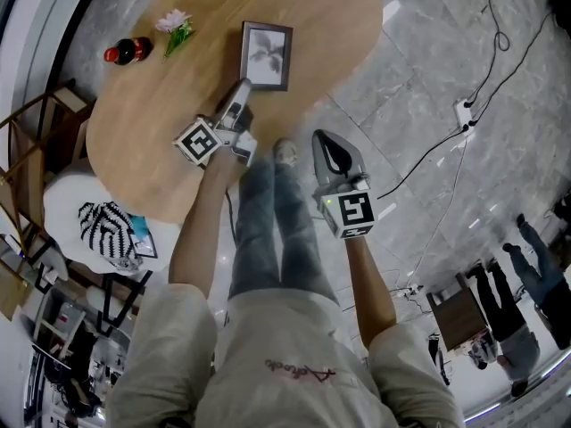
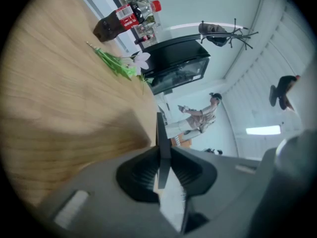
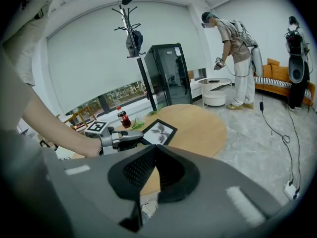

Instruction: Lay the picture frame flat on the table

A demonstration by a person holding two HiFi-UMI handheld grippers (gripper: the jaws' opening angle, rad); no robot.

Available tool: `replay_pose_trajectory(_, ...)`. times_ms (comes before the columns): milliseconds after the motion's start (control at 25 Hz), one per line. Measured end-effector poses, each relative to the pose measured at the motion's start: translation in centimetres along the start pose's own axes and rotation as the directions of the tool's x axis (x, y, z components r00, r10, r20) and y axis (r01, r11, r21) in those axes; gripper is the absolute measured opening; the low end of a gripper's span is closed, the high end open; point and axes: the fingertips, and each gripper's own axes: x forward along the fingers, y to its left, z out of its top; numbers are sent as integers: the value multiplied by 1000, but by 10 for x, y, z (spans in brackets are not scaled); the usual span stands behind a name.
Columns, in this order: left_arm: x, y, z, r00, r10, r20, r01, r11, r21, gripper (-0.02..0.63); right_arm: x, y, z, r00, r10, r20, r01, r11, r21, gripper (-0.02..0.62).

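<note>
Picture frame: the picture frame [image 1: 266, 56] sits on the middle of the table [image 1: 343, 20], picture side up and nearly flat. I cannot tell whether its whole back rests on the wood.
Left gripper: the left gripper [image 2: 162, 155] pinches the frame's thin edge between its pads, at the corner nearest the person.
Right gripper: the right gripper [image 3: 156, 148] has its jaws pressed together on nothing and hangs off the table's near edge, above the floor.
Neighbours: a flower [image 1: 176, 25] and a bottle [image 1: 128, 52] lie well apart from the frame, by the table's left edge.
Risk: opening the jaws before the pinched corner touches down would probably drop the frame with a slap.
Risk: drawing the pads back along the wood could drag the frame askew.
</note>
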Motion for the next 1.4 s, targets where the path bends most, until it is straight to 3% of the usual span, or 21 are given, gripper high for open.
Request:
replay_pose_trajectory(440, 0, 30, -10, 998, 69, -8, -70, 992, -103, 71, 3, 3, -6, 1000, 2, -4, -2, 1000, 7, 3)
replay_pose_trajectory(600, -1, 37, -11, 994, 106, -23, -108, 991, -80, 77, 0, 3, -6, 1000, 4, -1, -4, 1000, 5, 3)
replay_pose_trajectory(800, -3, 35, -12, 992, 123, -37, -125, 991, -50, 201, -2, 6, -8, 1000, 7, 0, -7, 1000, 6, 3)
replay_pose_trajectory(1000, -2, 32, -16, 983, 157, -89, -150, 985, 81, 272, 0, 9, -9, 1000, 15, 1, -15, 1000, 3, 3)
replay_pose_trajectory(1160, -1, 29, -23, 967, 204, -152, -161, 953, 257, 287, -1, 12, -9, 1000, 22, -2, -22, 1000, 0, 3)
replay_pose_trajectory(1280, -1, 28, -29, 948, 245, -205, -148, 907, 395, 287, -2, 13, -10, 1000, 27, -4, -27, 1000, -4, 3)
replay_pose_trajectory(1400, -3, 31, -37, 918, 305, -253, -127, 831, 541, 290, -3, 12, -13, 1000, 27, -10, -28, 1000, -7, 3)
